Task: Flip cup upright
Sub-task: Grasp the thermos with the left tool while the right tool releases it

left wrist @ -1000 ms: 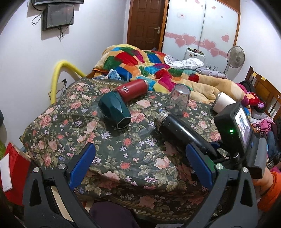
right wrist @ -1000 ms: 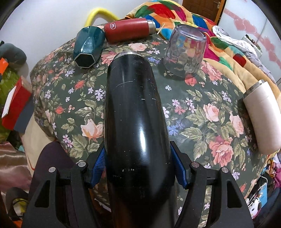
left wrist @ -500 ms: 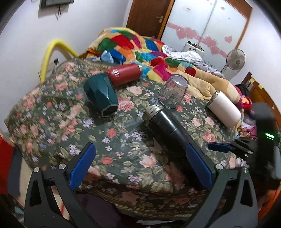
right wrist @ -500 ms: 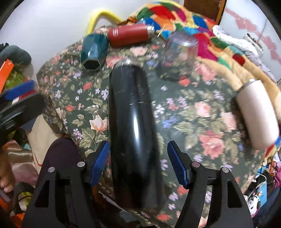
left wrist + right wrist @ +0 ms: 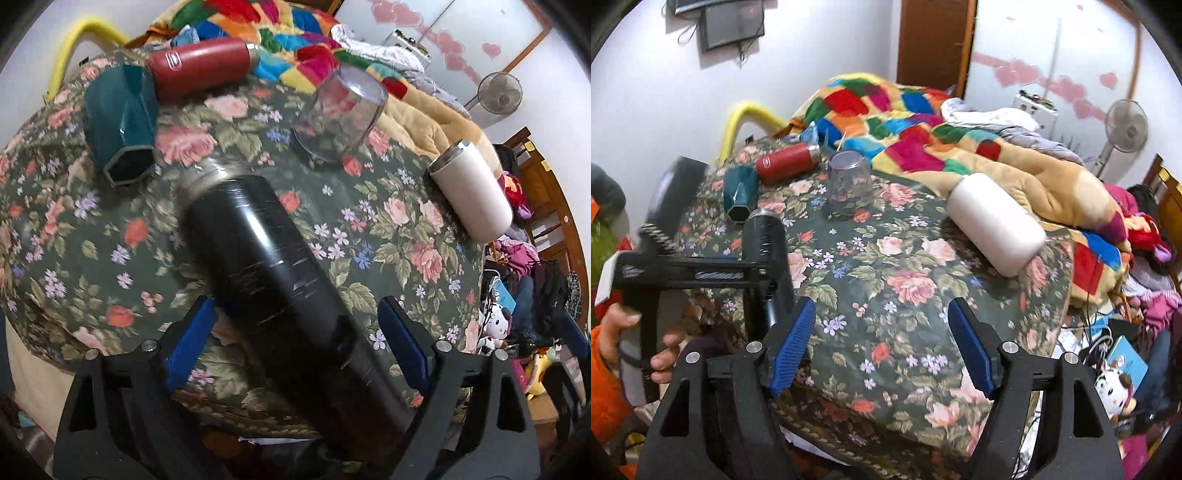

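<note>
The left tongs (image 5: pixel 295 339) stood open, straddling the black flask (image 5: pixel 280 280) without visibly gripping it; the right tongs (image 5: pixel 882 343) gaped over bare floral bedspread (image 5: pixel 905 258). The flask lay on its side on the bed, long axis running away from the left tongs, steel-rimmed end pointing toward the green hexagonal cup (image 5: pixel 122 122).

We see the black flask (image 5: pixel 273 280) lying on its side on the floral cover (image 5: pixel 369 229), steel-rimmed mouth toward the green hexagonal cup (image 5: pixel 123 122).

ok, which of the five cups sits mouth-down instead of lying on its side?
The clear glass tumbler, base up beyond the black flask; every other cup lies sideways.
</note>
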